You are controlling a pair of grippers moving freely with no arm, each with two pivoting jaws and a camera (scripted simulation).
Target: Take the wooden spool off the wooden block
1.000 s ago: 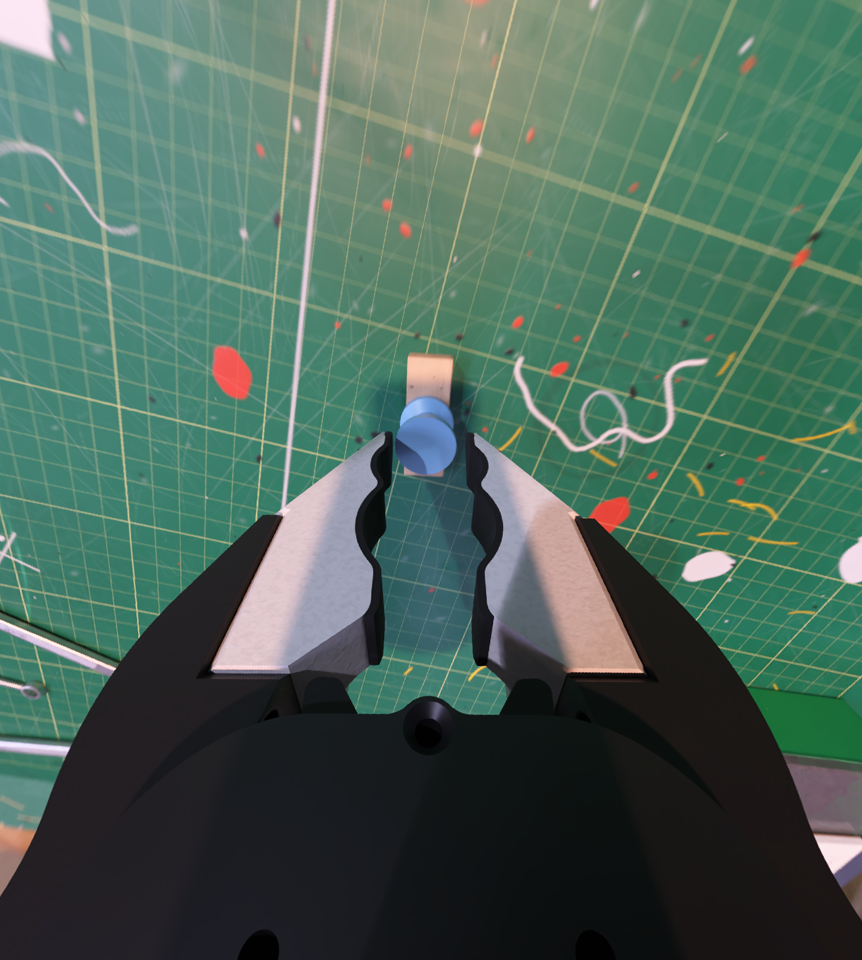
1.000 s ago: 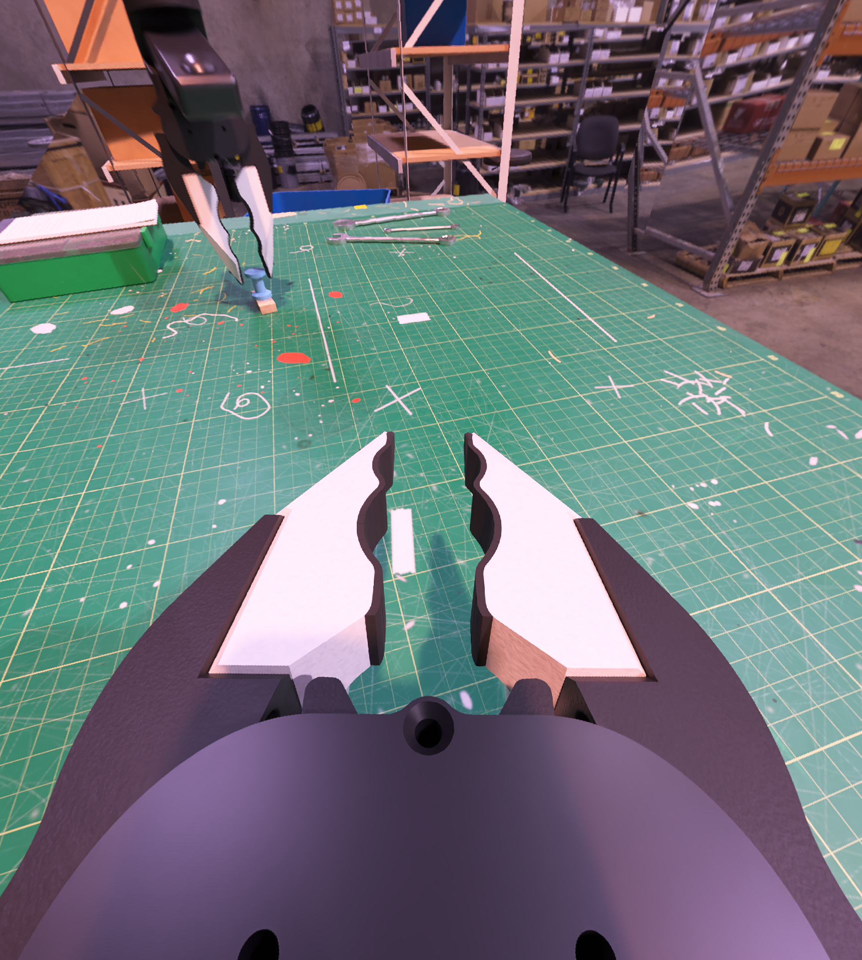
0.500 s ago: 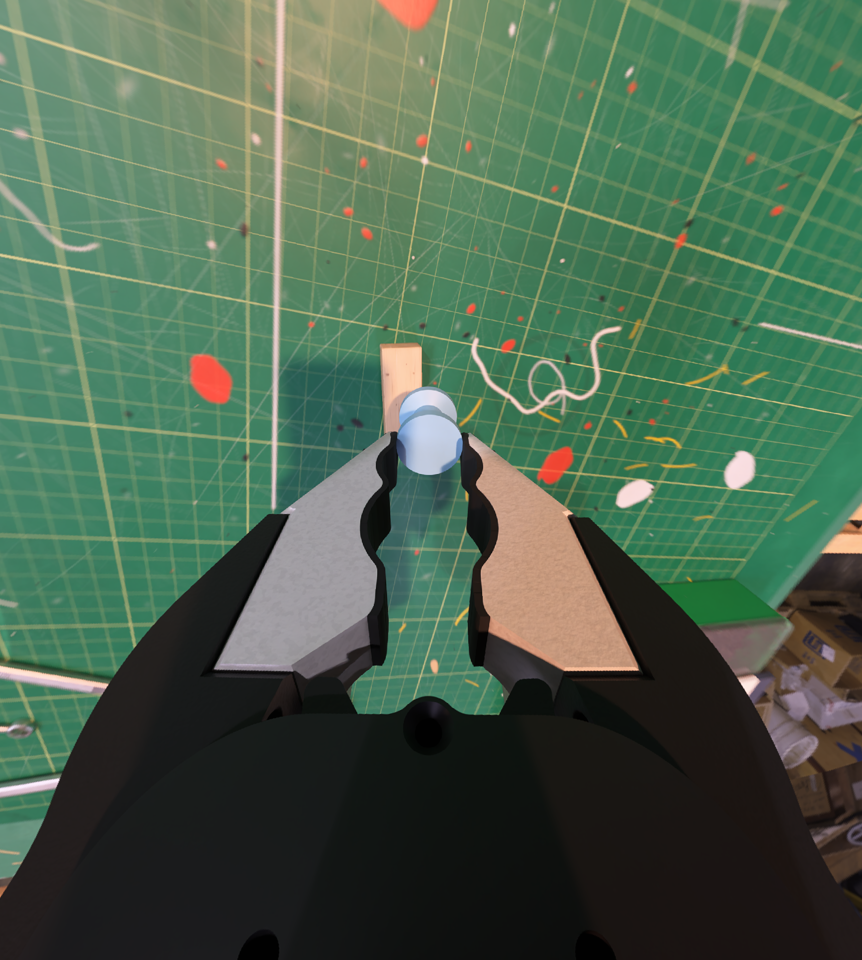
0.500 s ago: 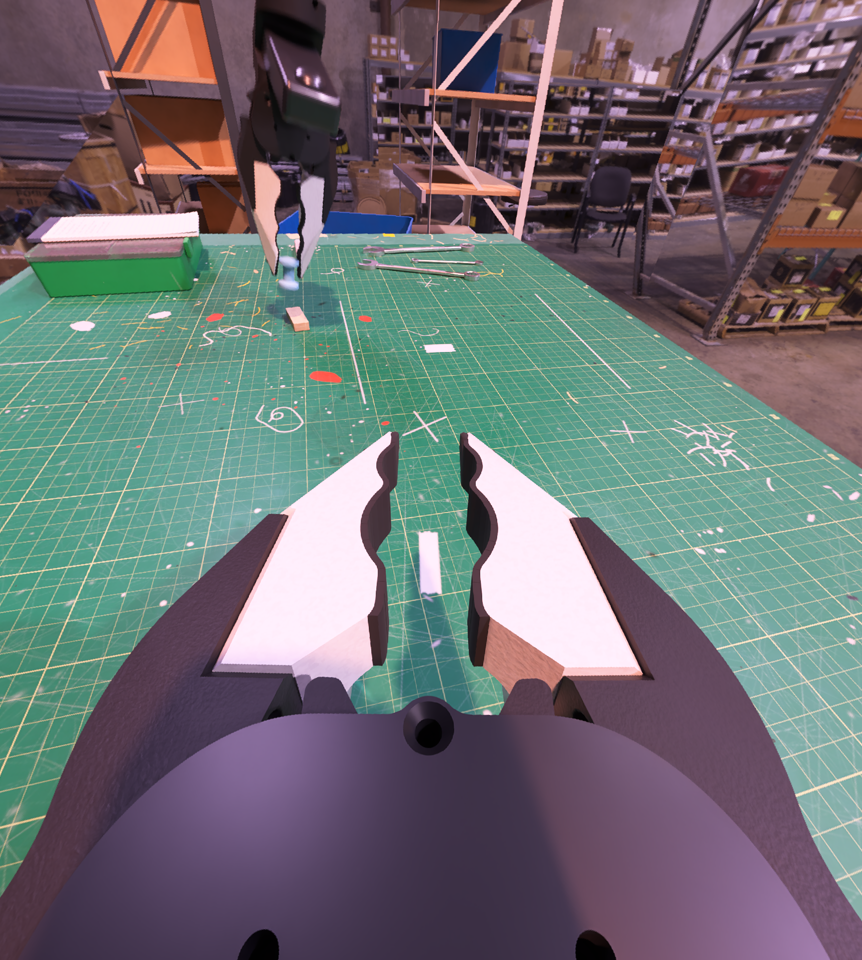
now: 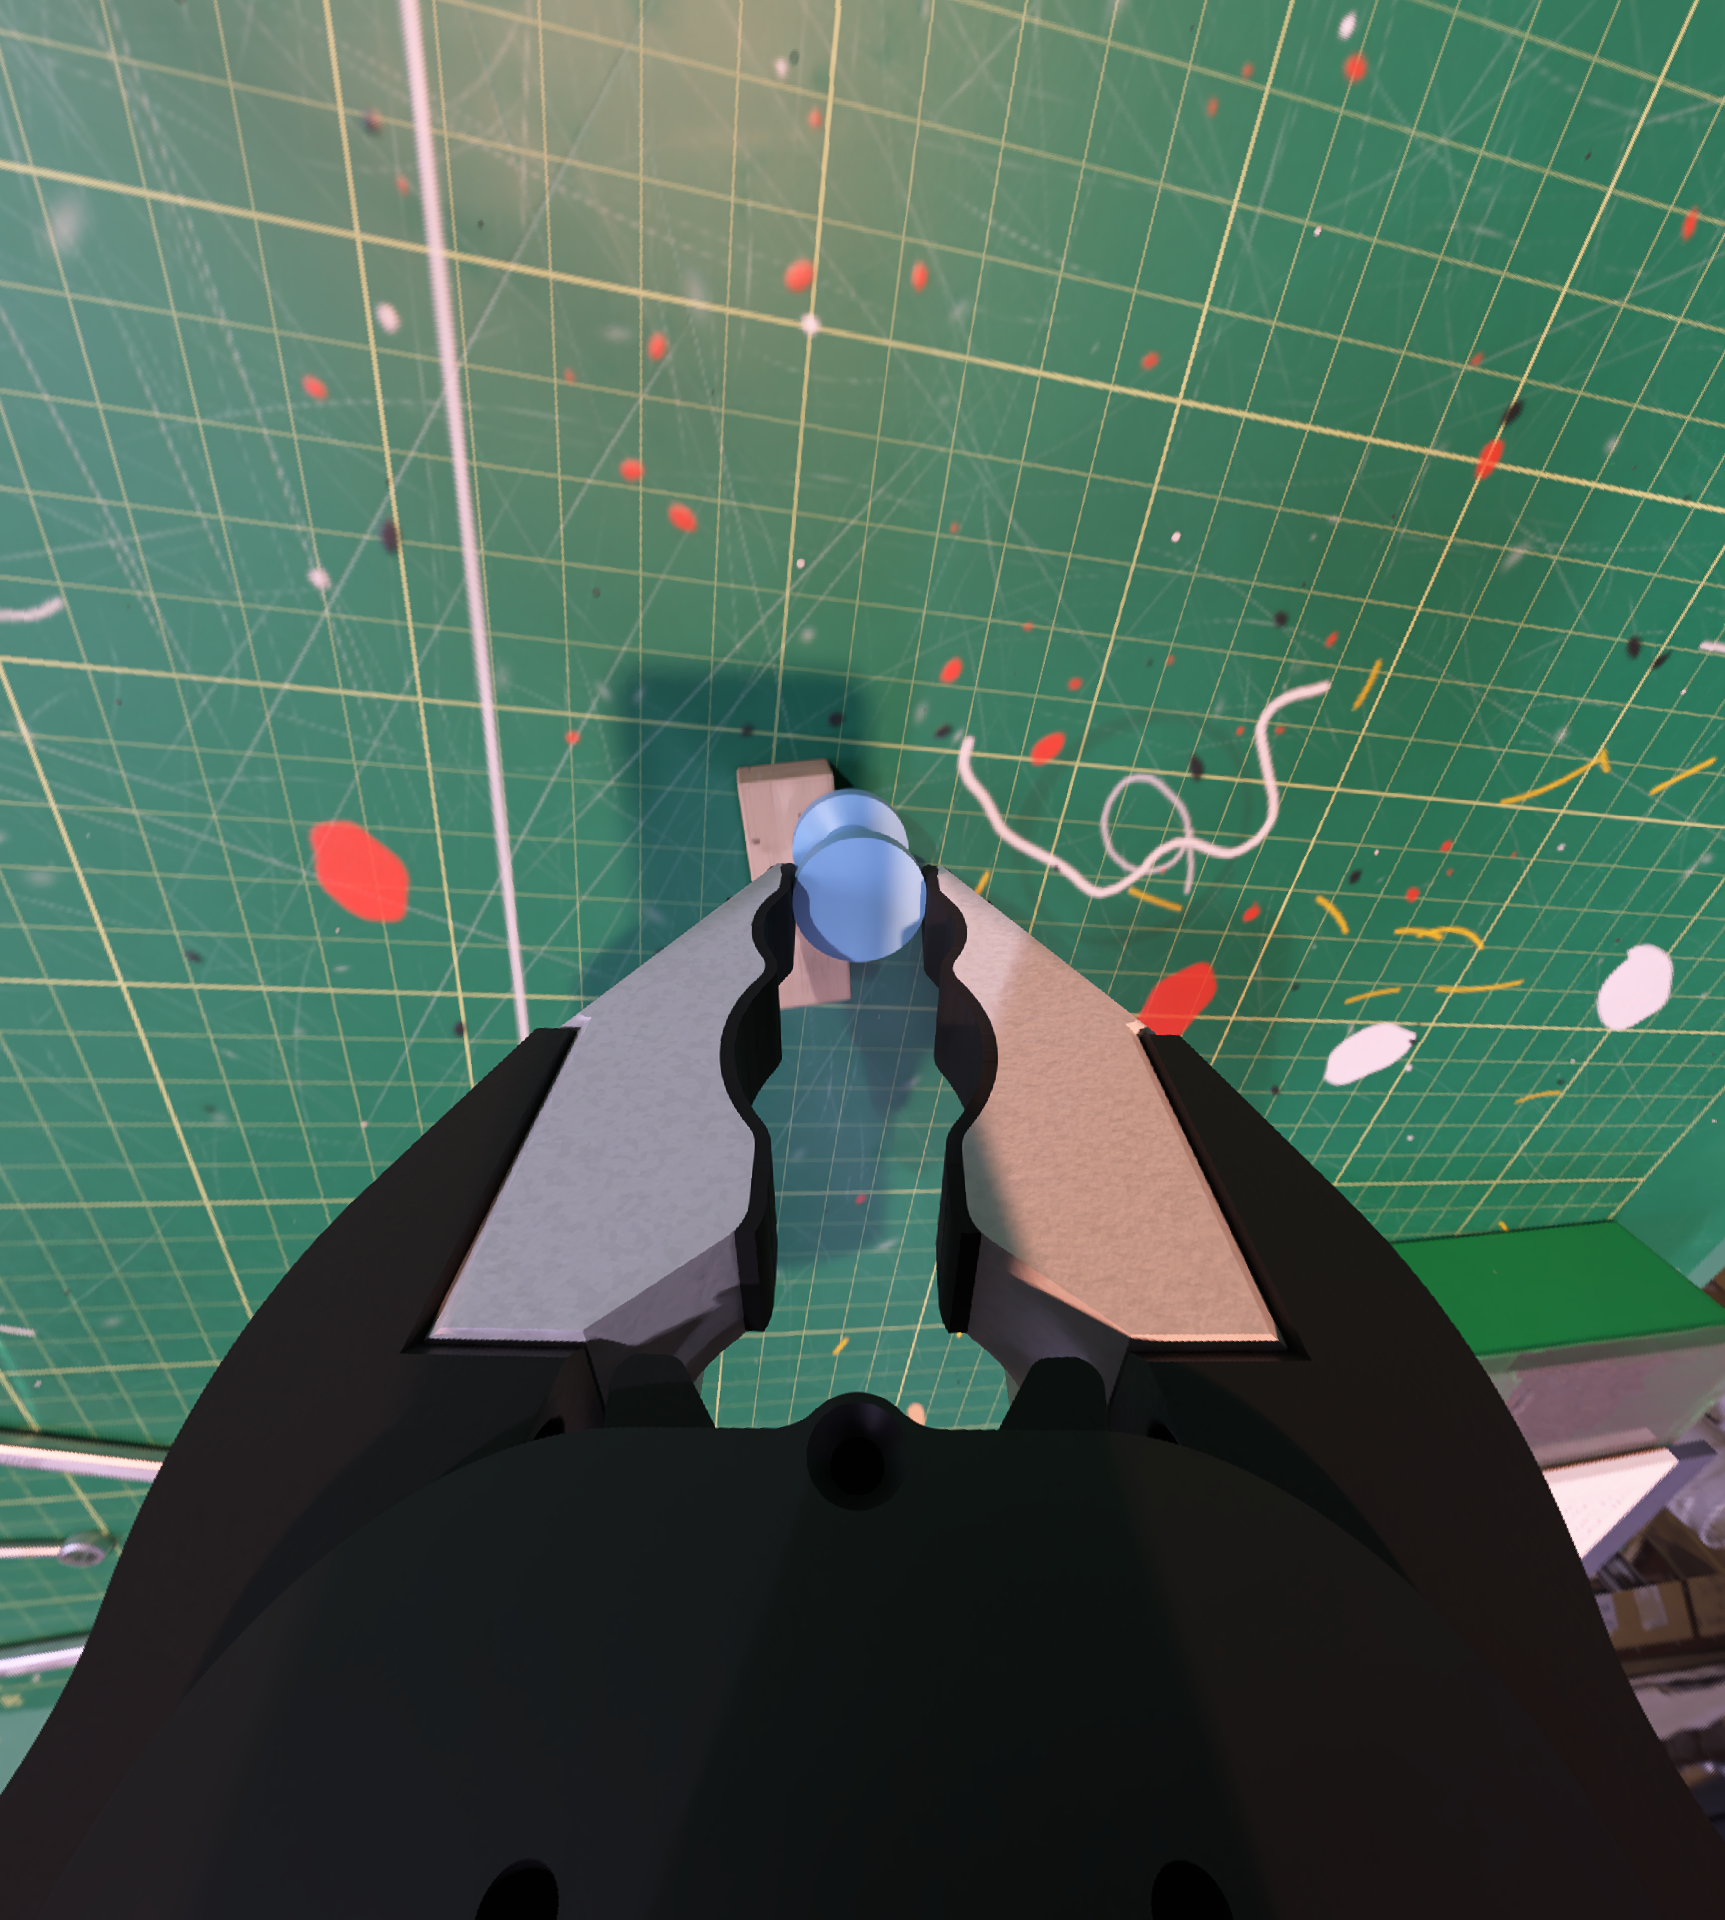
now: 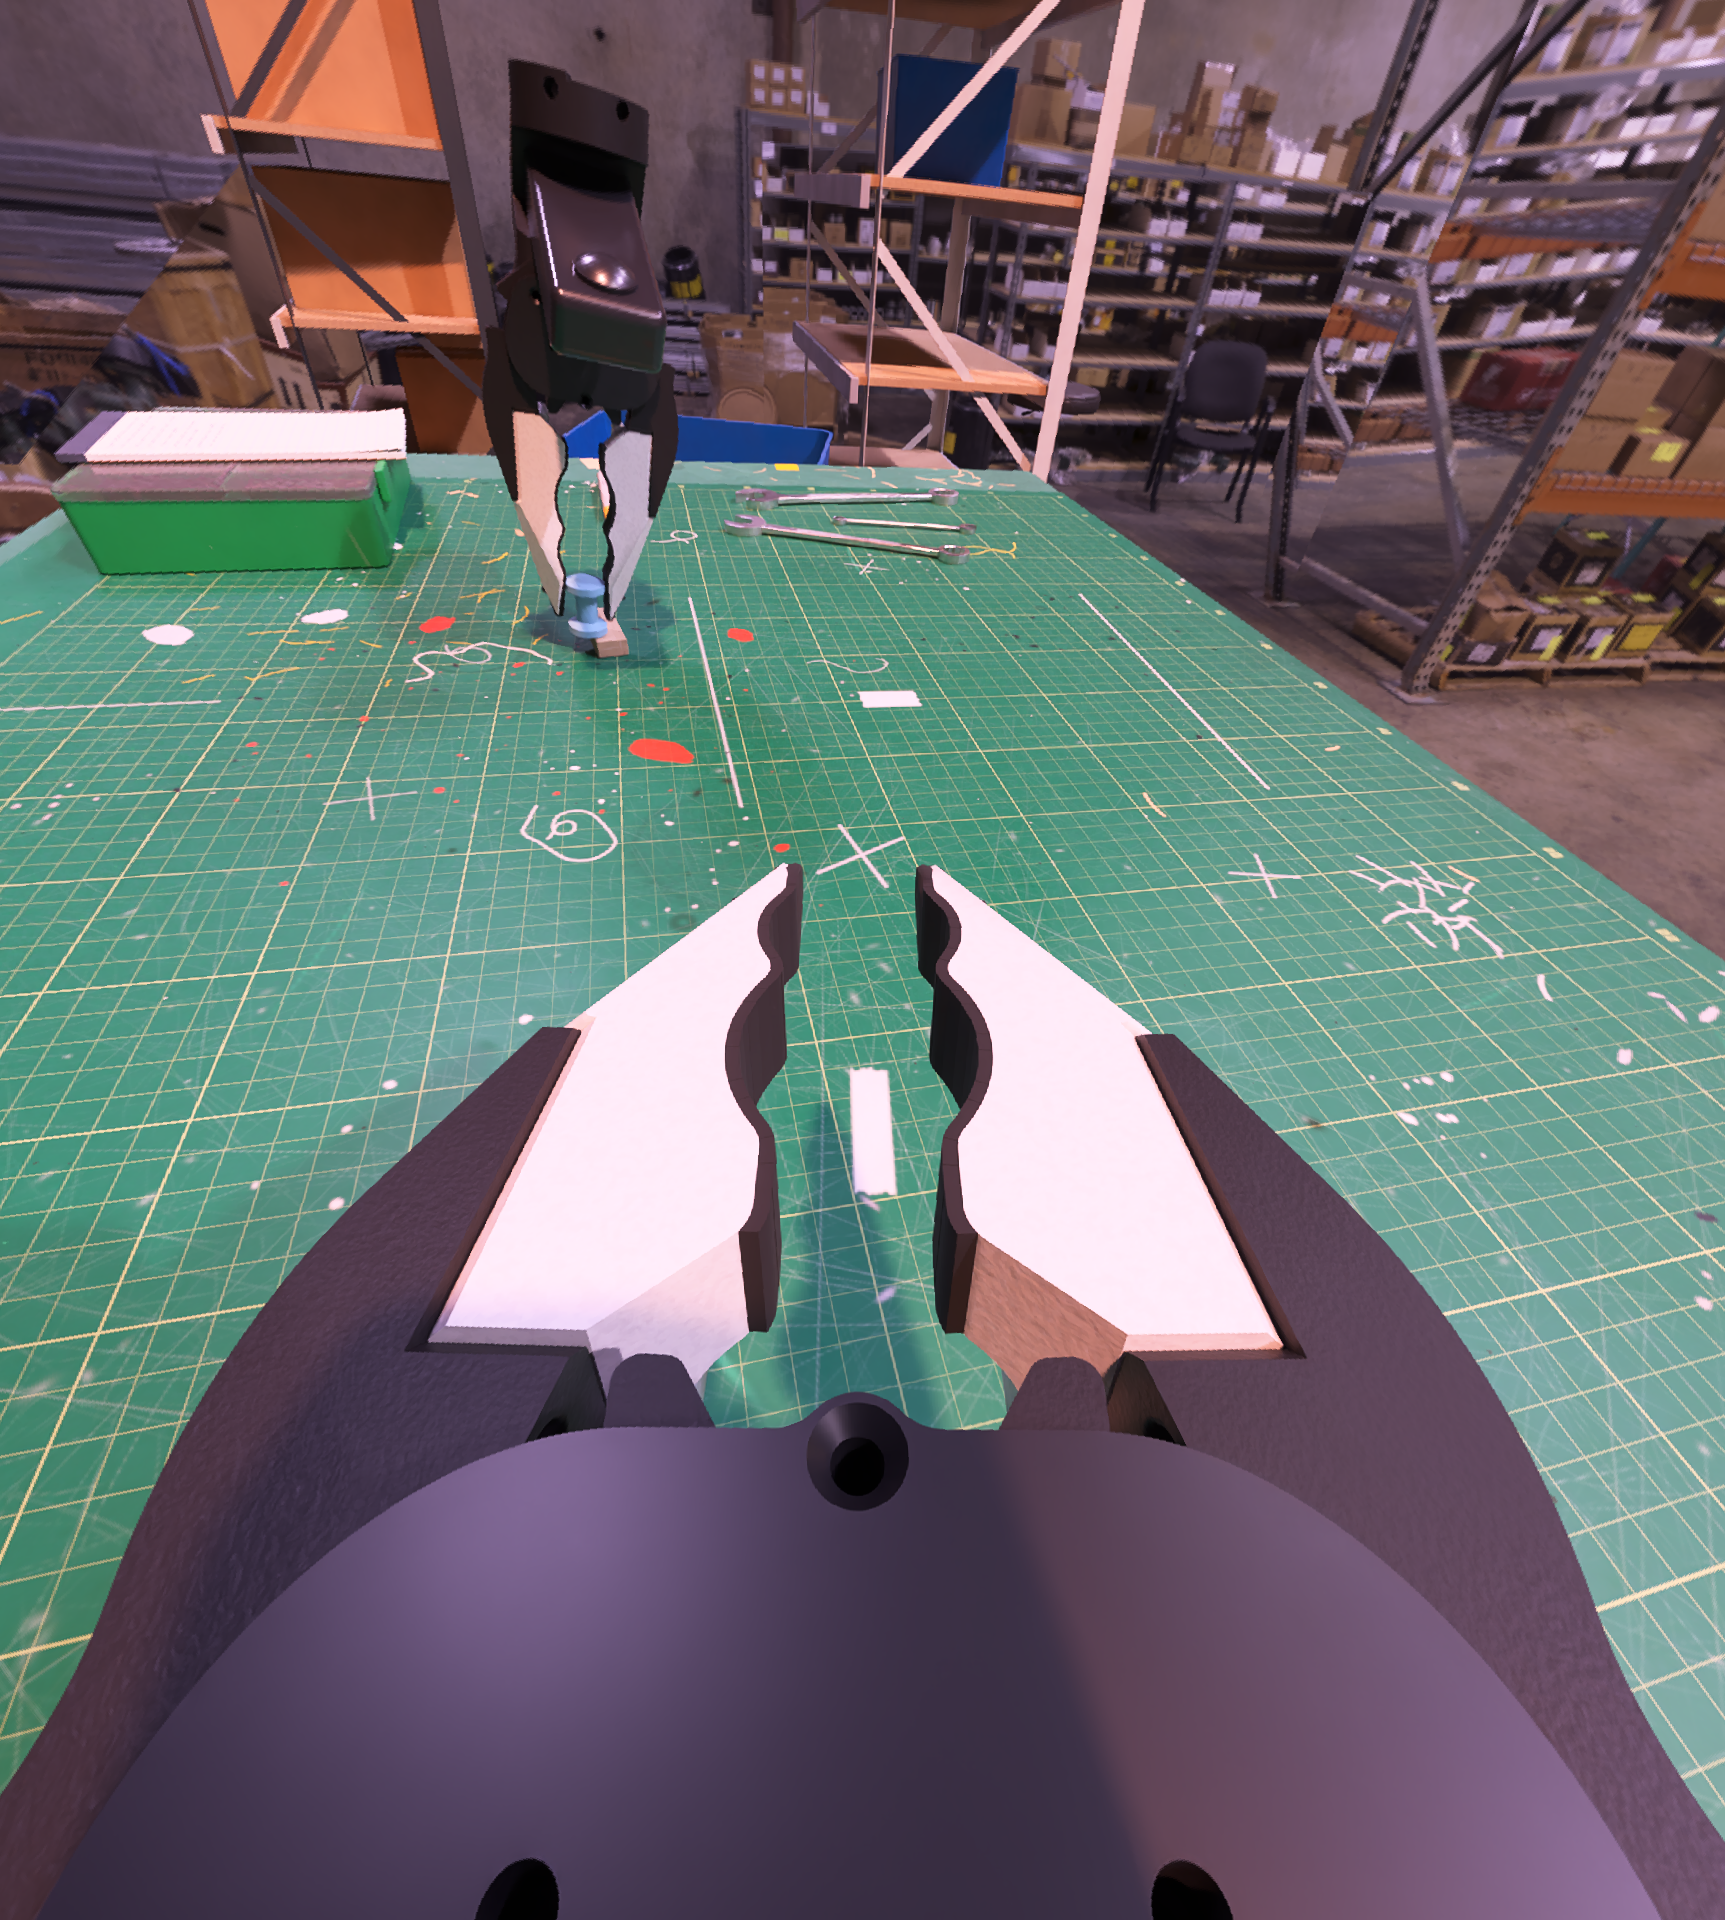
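The spool is light blue and sits between my left gripper's fingertips, which are shut on its upper flange. The pale wooden block lies flat on the green mat just below and left of the spool. In the right wrist view the left gripper points down and holds the spool low, by the left end of the block. I cannot tell whether the spool touches the block. My right gripper is open and empty above the near mat.
A green box with a white pad on top stands at the far left. Several wrenches lie at the far end. A white tape strip lies under my right gripper. The mat's edge runs along the right.
My left gripper closed on the spool, lifted it clear of the block, then came down again with it near the block's side. The right gripper stayed open and shifted slightly.
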